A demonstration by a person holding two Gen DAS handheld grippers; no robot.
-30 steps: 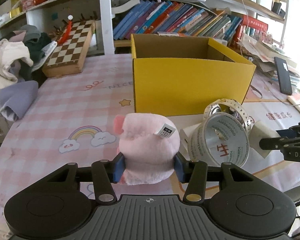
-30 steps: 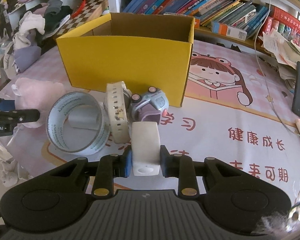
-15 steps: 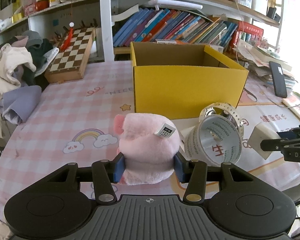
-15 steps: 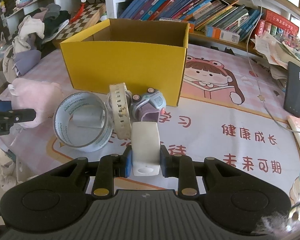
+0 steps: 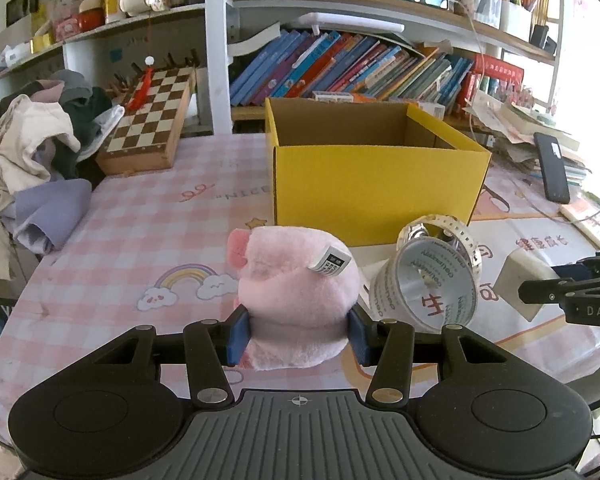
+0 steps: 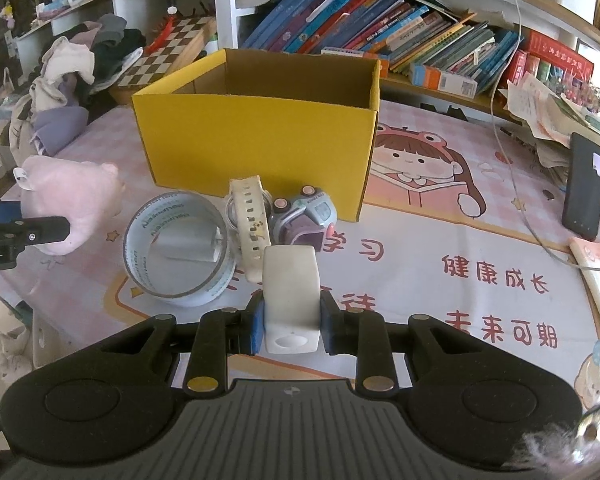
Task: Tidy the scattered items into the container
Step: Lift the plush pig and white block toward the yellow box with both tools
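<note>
Yellow box: floor hidden behind its front wall. Before it: one tape roll, one toy car partly hidden by one strap. Left gripper pinches one pink plush; right gripper pinches one white block.

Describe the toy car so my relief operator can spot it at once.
Find the yellow box in the middle of the table. Right in front of its near wall, toward the right corner, sits the toy car. It lies right of the tape roll and the white holed strap, the only pale blue and purple piece with pink wheels.

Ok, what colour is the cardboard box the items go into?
Yellow outside, plain brown inside; the open cardboard box shows best in the right wrist view.
</note>
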